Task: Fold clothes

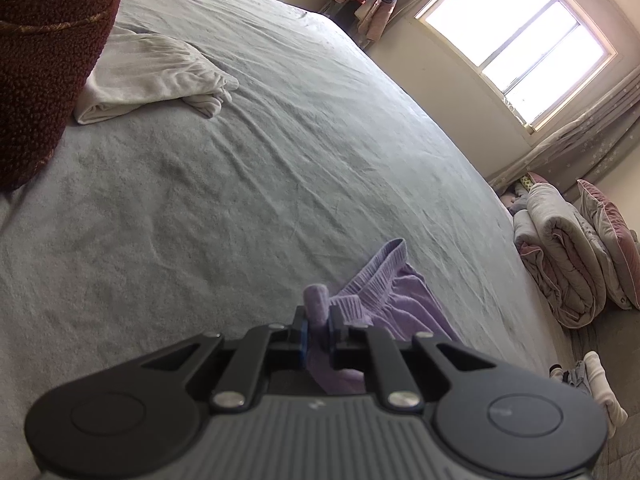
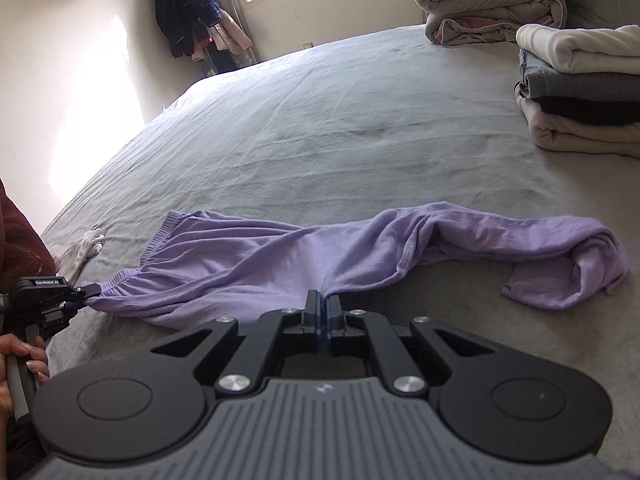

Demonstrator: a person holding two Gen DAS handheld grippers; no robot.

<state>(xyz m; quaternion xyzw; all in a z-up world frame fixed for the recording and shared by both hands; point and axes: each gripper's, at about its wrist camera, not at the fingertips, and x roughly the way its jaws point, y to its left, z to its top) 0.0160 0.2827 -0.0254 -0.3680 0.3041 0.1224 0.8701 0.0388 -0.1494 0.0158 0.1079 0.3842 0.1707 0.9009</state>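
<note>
Lilac trousers (image 2: 288, 256) lie stretched across the grey bed sheet (image 2: 340, 120), elastic waistband at the left, the legs bunched and folded back at the right (image 2: 568, 264). My left gripper (image 1: 319, 320) is shut on a fold of the lilac trousers (image 1: 384, 280) at the waistband; a tuft of cloth sticks up between its fingers. From the right wrist view that left gripper (image 2: 86, 298) shows at the left edge, pinching the waistband corner. My right gripper (image 2: 324, 312) is shut on the near edge of the trousers around their middle.
A white garment (image 1: 152, 76) lies crumpled at the far left of the bed. A stack of folded clothes (image 2: 580, 92) sits at the right, with a rolled duvet (image 2: 488, 0) behind it. Clothes hang in the corner (image 2: 188, 8). A person's hand (image 2: 20, 360) and dark red sleeve (image 1: 44, 60) are close by.
</note>
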